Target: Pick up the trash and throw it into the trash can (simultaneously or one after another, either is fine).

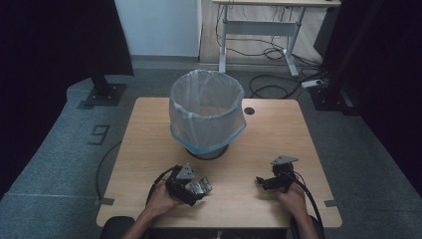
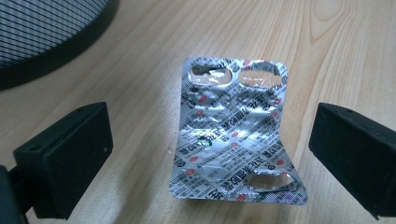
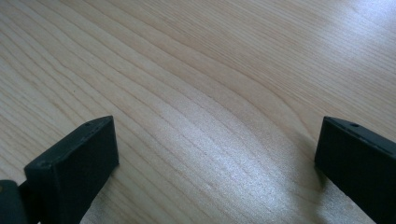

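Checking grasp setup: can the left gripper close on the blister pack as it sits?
Probably yes. The left gripper is open, with the bent, partly emptied blister pack lying on the wooden table between its jaws, touching neither. Nothing stands in the way; the lined bin sits farther back.

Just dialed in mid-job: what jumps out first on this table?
The big bin lined with a pale bag stands at the table's far middle. Near the front edge, a bent silver blister pack with burst pockets lies on the wood between the open jaws of the left gripper. The right gripper hovers open over bare wood.
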A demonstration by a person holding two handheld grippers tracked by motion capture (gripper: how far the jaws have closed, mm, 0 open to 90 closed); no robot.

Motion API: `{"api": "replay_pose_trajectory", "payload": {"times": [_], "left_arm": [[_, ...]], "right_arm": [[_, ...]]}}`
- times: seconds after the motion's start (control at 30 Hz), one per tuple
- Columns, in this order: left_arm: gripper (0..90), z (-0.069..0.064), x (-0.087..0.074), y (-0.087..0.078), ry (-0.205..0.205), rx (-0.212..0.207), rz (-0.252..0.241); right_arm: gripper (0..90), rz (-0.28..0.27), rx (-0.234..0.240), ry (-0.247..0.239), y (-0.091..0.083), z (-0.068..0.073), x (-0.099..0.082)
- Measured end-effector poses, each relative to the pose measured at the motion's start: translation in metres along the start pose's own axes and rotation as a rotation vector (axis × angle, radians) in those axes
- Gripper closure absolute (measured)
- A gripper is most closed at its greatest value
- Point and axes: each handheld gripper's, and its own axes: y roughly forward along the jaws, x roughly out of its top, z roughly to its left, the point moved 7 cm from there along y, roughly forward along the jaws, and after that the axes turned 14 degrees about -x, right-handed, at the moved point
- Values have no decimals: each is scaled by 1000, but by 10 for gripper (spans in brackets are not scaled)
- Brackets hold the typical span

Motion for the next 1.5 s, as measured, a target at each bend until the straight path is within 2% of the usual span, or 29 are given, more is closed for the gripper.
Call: {"api": "replay_pose_trajectory", "payload": {"times": [0.17, 0.27, 0.33, 0.4, 0.47, 0.5, 0.53, 1.17, 1.5], "left_arm": [[21, -2, -4, 8, 36, 13, 59], [76, -4, -5, 11, 56, 15, 81], [89, -4, -5, 12, 55, 9, 77], [147, -4, -5, 11, 53, 0, 74], [249, -5, -5, 10, 46, -31, 64], [309, -5, -5, 10, 46, -31, 64], [333, -6, -5, 9, 41, -41, 59], [341, 7, -6, 0, -27, -11, 75], [341, 9, 1, -12, -29, 10, 67]], "right_arm": [[0, 0, 0, 0, 0, 0, 0], [0, 0, 0, 0, 0, 0, 0], [0, 0, 0, 0, 0, 0, 0], [0, 0, 0, 0, 0, 0, 0], [0, 1, 0, 0, 0, 0, 0], [0, 1, 0, 1, 0, 0, 0], [0, 1, 0, 0, 0, 0, 0], [0, 0, 0, 0, 0, 0, 0], [0, 0, 0, 0, 0, 0, 0]]}}
